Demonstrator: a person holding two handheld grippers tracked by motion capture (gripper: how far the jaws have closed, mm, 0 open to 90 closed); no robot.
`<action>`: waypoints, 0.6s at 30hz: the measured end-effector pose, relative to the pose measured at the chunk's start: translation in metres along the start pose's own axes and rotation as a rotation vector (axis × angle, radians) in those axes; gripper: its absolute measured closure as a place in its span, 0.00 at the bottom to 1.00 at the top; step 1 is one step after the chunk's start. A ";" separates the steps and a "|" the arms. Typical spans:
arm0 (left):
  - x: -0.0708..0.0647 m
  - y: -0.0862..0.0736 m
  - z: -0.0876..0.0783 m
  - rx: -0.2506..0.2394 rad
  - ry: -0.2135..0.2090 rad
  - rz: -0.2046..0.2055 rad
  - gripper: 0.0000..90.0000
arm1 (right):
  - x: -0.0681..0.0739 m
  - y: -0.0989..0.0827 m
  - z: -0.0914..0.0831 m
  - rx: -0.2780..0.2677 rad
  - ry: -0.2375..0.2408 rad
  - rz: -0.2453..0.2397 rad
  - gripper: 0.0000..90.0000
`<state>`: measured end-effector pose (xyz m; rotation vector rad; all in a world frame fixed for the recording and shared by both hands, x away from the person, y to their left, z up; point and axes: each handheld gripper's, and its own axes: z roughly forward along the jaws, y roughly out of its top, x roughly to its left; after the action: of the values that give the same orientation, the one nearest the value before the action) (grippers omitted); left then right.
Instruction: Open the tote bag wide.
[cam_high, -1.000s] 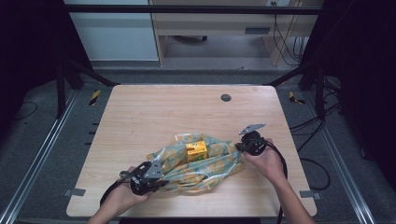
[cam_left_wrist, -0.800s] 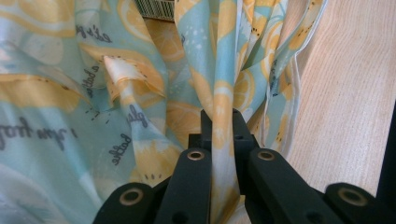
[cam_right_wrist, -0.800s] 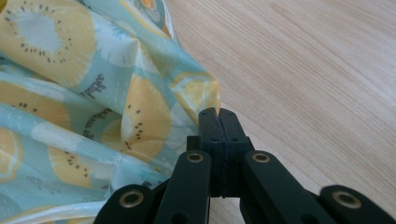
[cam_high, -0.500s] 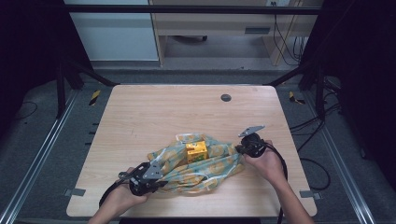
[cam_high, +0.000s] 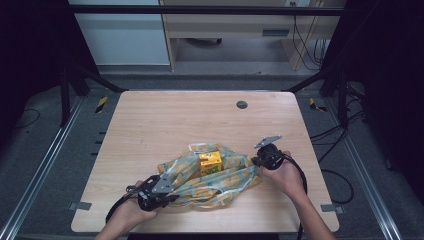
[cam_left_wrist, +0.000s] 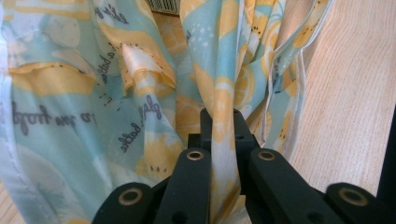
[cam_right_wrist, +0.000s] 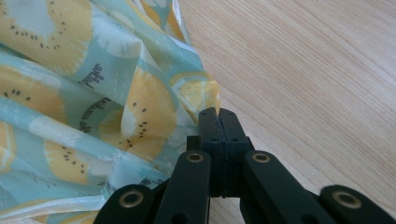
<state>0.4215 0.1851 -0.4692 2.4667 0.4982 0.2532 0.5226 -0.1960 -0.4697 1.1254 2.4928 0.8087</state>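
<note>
A pale blue fabric bag (cam_high: 215, 177) printed with yellow lemon slices lies stretched across the near middle of the table. A yellow box (cam_high: 210, 162) sits in its open top. My left gripper (cam_high: 167, 196) holds the bag's near left end, jaws shut on a fold of the fabric (cam_left_wrist: 223, 140). My right gripper (cam_high: 256, 162) pinches the bag's right end, jaws shut tight on the cloth's edge (cam_right_wrist: 205, 100). The bag (cam_right_wrist: 93, 98) spreads away to the left in the right gripper view.
The wooden table (cam_high: 165, 120) stretches bare behind the bag, with a dark round cable hole (cam_high: 242, 104) near its far edge. Black cables trail from both grippers off the near side. Metal frame rails (cam_high: 42, 172) run along the floor on each side.
The right gripper has pulled slightly right, drawing the bag a bit tauter. The left gripper keeps its hold in nearly the same place.
</note>
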 end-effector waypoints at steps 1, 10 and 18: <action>0.000 -0.001 0.000 -0.003 -0.001 0.000 0.98 | -0.001 -0.001 0.001 -0.003 0.002 -0.001 1.00; -0.001 -0.002 -0.001 0.003 0.000 0.007 0.98 | 0.001 -0.001 0.001 -0.002 0.005 -0.001 1.00; -0.002 -0.002 -0.007 -0.042 0.016 -0.020 0.74 | -0.002 0.001 -0.007 -0.054 -0.006 0.026 0.85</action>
<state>0.4170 0.1900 -0.4650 2.4195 0.5193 0.2731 0.5212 -0.2000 -0.4636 1.1418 2.4414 0.8731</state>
